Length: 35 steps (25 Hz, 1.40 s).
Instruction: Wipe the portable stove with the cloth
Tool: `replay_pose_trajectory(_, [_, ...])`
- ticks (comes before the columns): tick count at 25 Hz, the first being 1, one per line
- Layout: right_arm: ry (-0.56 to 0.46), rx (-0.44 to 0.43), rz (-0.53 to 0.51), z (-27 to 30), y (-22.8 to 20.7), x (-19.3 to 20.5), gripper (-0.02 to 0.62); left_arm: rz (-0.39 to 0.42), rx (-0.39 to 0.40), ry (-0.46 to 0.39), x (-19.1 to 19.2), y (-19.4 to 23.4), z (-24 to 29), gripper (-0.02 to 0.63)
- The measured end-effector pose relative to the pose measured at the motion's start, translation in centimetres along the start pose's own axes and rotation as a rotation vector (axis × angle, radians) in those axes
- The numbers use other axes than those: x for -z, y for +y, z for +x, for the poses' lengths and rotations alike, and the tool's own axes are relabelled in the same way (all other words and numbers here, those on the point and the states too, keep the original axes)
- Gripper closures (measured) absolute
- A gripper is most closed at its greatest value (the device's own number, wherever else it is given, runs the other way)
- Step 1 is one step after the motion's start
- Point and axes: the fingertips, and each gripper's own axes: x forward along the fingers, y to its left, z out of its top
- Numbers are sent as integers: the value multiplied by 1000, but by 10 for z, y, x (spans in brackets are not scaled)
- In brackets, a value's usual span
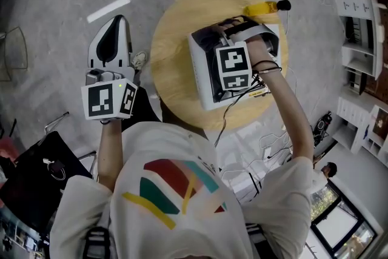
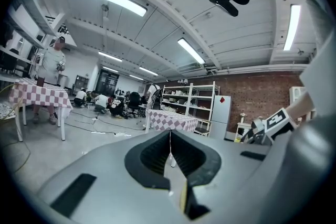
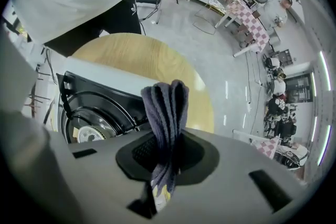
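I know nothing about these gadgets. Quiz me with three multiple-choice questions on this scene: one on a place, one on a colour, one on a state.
1. Where does the portable stove stand? A) on the floor B) on the round wooden table C) on a shelf
2. What colour is the cloth in the right gripper? A) white B) dark grey-blue C) bright red
3. How do the jaws of the left gripper stand? A) shut on nothing B) shut on the cloth C) wide apart
Answers: 1 B, the head view shows it on the tabletop; 2 B, dark folds show between the jaws; 3 A, they meet with nothing between.
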Motion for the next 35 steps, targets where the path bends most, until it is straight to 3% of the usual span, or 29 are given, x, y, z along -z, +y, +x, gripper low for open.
replay_pose_trajectory(5, [28,-5,75,5,8,32,561,5,3,14,6,-2,7,600])
replay_pose_trajectory(13, [138,-3,150,9,37,124,561,23,29,34,12,-29,26,600])
replay_pose_trajectory(18, [115,12,219,3,34,150,561,35,46,38,12,-46,34,600])
replay_pose_trajectory(21, [121,6,187,1,33,158,561,36,52,41,14,-57,37,600])
replay_pose_trajectory(27, [233,-31,80,12,53,190,561,34,56,45,22,-70,40,600])
replay_pose_trajectory(35, [246,3,121,16,61,209,561,40,61,46,23,-83,42,600])
